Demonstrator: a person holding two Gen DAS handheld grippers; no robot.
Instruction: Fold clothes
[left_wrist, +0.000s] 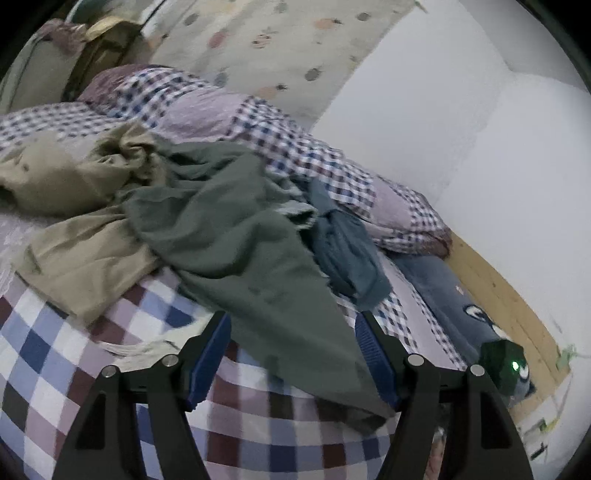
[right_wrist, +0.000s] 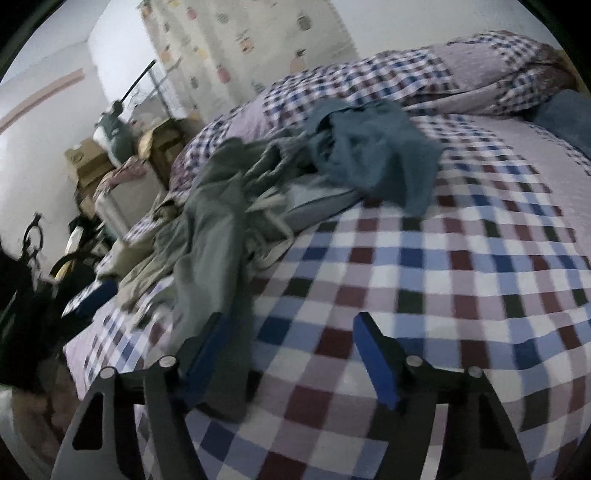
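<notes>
Cardboard boxes (right_wrist: 86, 162) stacked past the far left corner of the bed (right_wrist: 424, 295), contents too blurred to tell; a patterned cloth draped over the nearest one.

On the checked bedspread, a heap of clothes: grey-green garment (left_wrist: 236, 236) spread toward the near edge of the bed, tan garment (left_wrist: 81, 236) crumpled just left of it and partly under it, teal garment (left_wrist: 343, 243) bunched just right of it, touching. Rolled checked quilt (left_wrist: 258, 122) along the far side of the bed, behind the heap.

Left gripper (left_wrist: 293, 354) low over the near edge of the bed, pointing at the heap, jaws wide apart, a corner of the grey-green garment lying between the blue pads (left_wrist: 207, 362) but not pinched. Right gripper (right_wrist: 288, 354) level over the bedspread near the same edge, jaws spread wide, a hanging strip of the grey-green garment (right_wrist: 218, 258) just inside its left finger, nothing clamped. Teal garment (right_wrist: 373, 155) well beyond it, toward the quilt.
</notes>
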